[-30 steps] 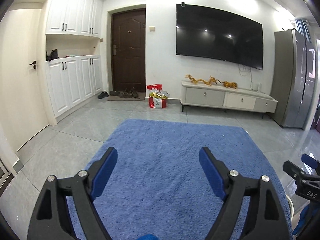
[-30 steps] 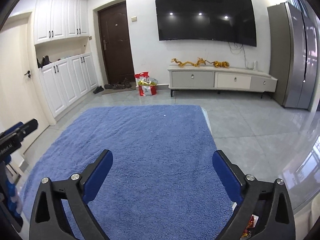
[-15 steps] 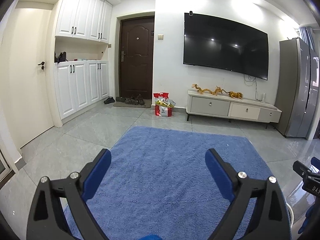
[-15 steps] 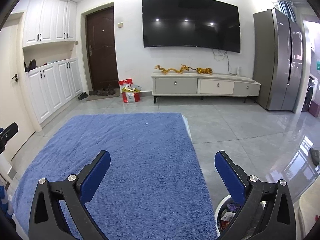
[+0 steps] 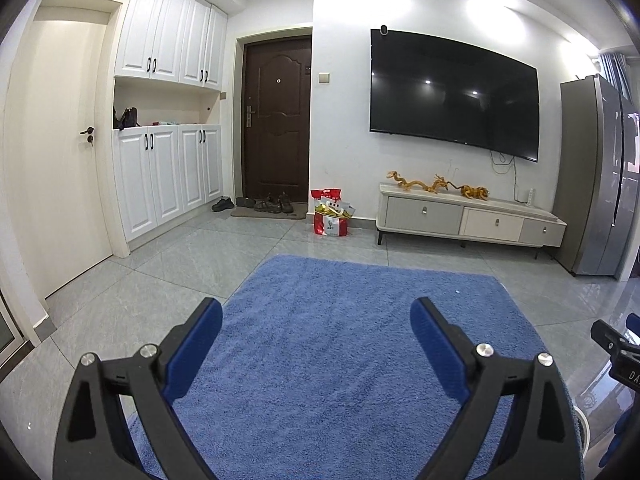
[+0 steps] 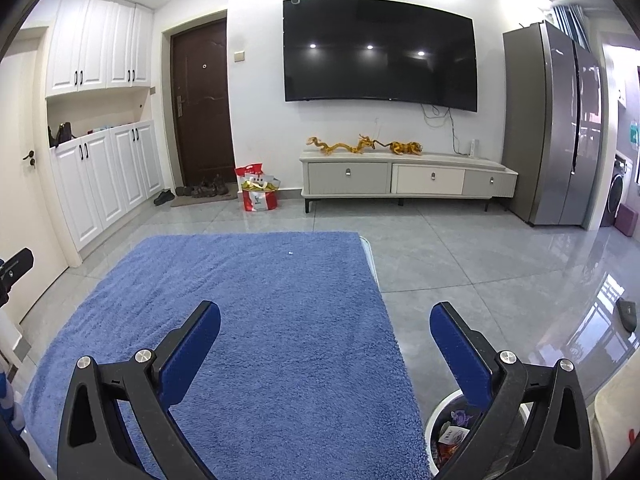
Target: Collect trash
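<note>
My left gripper (image 5: 316,316) is open and empty, held above a blue towel-covered surface (image 5: 360,340). My right gripper (image 6: 325,320) is open and empty above the same blue surface (image 6: 260,320). A white trash bin (image 6: 448,432) holding colourful wrappers sits on the floor at the lower right, partly hidden behind my right finger. A tiny white speck (image 6: 289,254) lies on the blue cloth; it also shows in the left wrist view (image 5: 457,292). The right gripper's tip (image 5: 612,344) shows at the left view's right edge.
A red bag (image 6: 258,196) stands on the grey tile floor by the dark door (image 6: 202,108). A TV stand (image 6: 404,178) and wall TV (image 6: 380,52) are ahead, a fridge (image 6: 556,128) at right, white cabinets (image 5: 168,176) at left.
Both grippers have tilted upward and drawn back, so more wall and ceiling show. The trash bin has come into the right wrist view. Both stay open.
</note>
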Demonstrator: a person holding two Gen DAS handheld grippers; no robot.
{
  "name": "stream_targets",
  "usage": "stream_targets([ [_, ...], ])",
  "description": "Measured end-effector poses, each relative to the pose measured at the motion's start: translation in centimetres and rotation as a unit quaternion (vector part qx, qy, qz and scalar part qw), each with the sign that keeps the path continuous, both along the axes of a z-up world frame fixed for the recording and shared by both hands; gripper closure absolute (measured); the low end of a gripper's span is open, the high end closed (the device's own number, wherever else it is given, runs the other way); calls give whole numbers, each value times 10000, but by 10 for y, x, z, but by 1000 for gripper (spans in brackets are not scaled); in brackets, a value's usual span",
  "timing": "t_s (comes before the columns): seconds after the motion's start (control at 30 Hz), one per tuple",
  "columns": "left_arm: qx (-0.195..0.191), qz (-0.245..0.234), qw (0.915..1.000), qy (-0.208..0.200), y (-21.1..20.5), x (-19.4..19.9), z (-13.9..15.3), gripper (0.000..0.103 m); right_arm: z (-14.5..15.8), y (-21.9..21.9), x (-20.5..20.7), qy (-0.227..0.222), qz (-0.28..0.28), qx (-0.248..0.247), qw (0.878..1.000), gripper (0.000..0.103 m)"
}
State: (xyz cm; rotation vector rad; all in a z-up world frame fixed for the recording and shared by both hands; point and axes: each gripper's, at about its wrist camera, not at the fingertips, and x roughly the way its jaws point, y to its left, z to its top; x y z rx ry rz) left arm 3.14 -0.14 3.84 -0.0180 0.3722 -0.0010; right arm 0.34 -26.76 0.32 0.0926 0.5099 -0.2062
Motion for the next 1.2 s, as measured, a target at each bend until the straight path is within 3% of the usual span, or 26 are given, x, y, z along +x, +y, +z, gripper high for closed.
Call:
stream_targets([
  [0.6,202,-62,9997,158,-10,-4,-5,8,2,-11,-8,-111,-177,77,9998,0],
  [1.2,160,-110,9993,308,-6,1,-12,8,9,1,-7,-148,-179,-175,9996,0],
])
